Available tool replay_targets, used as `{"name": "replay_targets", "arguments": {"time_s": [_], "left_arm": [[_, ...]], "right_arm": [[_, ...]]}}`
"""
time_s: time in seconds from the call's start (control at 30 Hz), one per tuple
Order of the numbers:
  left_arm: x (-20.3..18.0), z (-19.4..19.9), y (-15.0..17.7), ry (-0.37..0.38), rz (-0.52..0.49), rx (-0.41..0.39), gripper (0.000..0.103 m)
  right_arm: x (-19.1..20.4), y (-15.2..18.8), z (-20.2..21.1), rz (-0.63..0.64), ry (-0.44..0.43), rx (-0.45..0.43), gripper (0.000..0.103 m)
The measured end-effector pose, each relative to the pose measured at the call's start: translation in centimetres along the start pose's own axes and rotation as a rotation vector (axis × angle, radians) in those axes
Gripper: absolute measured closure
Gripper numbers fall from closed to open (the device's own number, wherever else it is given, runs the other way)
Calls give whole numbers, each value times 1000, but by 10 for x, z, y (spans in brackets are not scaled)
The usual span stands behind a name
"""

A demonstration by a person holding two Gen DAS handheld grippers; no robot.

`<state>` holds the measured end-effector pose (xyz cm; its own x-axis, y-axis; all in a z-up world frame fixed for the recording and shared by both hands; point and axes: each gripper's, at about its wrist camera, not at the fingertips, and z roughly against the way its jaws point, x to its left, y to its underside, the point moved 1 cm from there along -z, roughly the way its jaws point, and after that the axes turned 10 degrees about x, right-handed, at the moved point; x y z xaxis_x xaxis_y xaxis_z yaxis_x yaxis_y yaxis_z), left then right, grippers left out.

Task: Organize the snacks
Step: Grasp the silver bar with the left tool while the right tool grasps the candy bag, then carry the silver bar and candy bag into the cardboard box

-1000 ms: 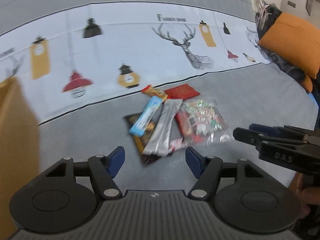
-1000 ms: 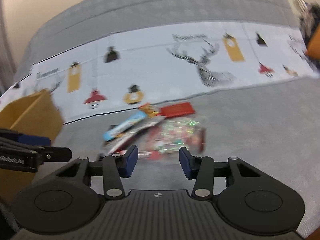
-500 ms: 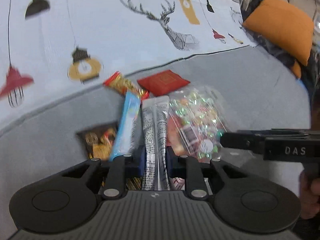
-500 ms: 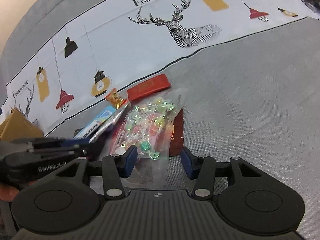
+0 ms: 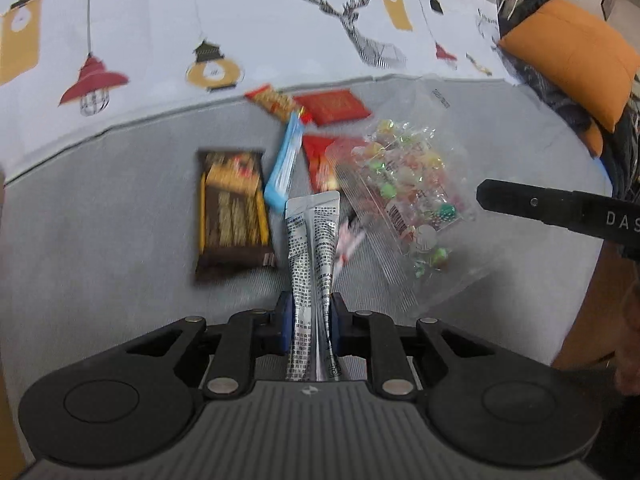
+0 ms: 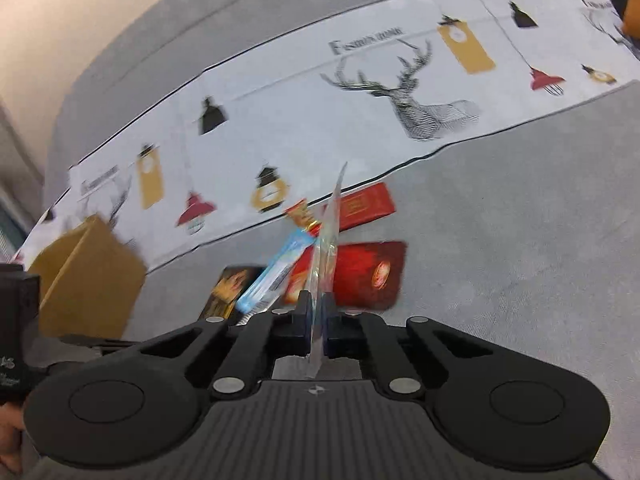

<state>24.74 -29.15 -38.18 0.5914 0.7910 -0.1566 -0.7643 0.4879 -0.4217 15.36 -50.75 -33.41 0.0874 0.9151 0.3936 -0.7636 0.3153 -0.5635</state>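
The left gripper (image 5: 308, 320) is clamped on a silver sachet (image 5: 312, 240), which juts forward above the grey cloth (image 5: 120, 240). The right gripper (image 6: 318, 320) pinches the clear candy bag (image 5: 404, 184), lifted just right of the sachet. Ahead-left of both lie a brown bar (image 5: 232, 208) and blue bar (image 5: 286, 160); red packets (image 6: 360, 272) lie beyond.

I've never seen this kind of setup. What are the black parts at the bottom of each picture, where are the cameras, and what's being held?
No robot here: a person holds two hand grippers, each with a camera looking along its fingers. In the left view, the left gripper is shut on a silver sachet. In the right view, the right gripper pinches the clear candy bag edge-on. On the grey surface lie a brown chocolate pack, a blue bar and red packets. A cardboard box sits to the left.
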Motion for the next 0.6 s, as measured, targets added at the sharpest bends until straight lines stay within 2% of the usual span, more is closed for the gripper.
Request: {"name": "replay_targets", "arguments": {"time_s": [0.07, 0.1, 0.2, 0.27, 0.33, 0.37, 0.4, 0.5, 0.6], "left_arm": [[2, -2, 8, -6, -1, -3, 82], [3, -2, 9, 0, 5, -11, 82], [9, -4, 5, 20, 59, -18, 81], [15, -7, 1, 47, 94, -24, 81], [20, -8, -1, 75, 115, -29, 80], [22, -9, -1, 86, 124, -33, 80], [23, -9, -1, 91, 124, -34, 82], [20, -6, -2, 73, 106, -37, 87], [16, 3, -3, 55, 116, -50, 89]], "right_arm": [[-2, 8, -4, -22, -24, 32, 97], [-3, 9, -8, -37, -32, 43, 92], [3, 4, -23, -4, -38, 55, 88], [2, -1, -36, -30, -103, 68, 84], [-1, -3, -54, -73, -157, 114, 66], [-1, -3, -63, -96, -177, 138, 63], [-1, -2, -70, -114, -193, 158, 63], [11, -3, -78, -60, -172, 177, 88], [30, -13, -63, 43, -101, 92, 90]]}}
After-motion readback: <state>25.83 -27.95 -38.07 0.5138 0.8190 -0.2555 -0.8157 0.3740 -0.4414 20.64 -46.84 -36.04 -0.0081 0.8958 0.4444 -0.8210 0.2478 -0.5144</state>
